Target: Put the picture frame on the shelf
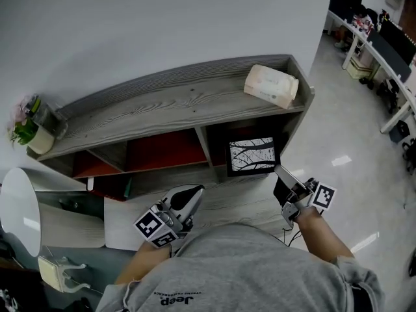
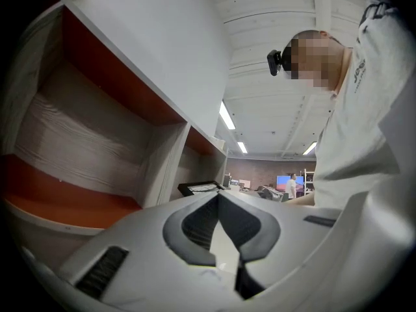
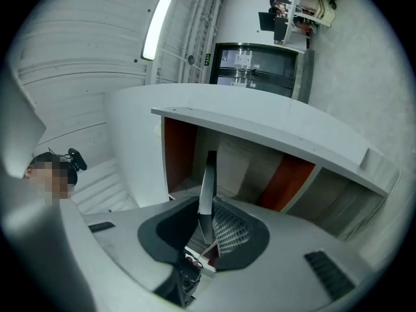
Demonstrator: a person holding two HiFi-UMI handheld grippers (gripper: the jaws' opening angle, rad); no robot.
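One frame point(image 1: 252, 156) edge pinched by right gripper point(image 3: 207, 218)

Upper half of the head view: plain white wall point(image 1: 130, 25); against it, centre: low grey wood-grain shelf point(image 1: 162, 103) with red-backed compartments; right side: pale glossy floor point(image 1: 344, 135) bearing light reflections; upper right corner: white desks point(image 1: 390, 54) crowded with equipment; upper left of the right gripper view: bright ceiling light strip point(image 3: 153, 28).
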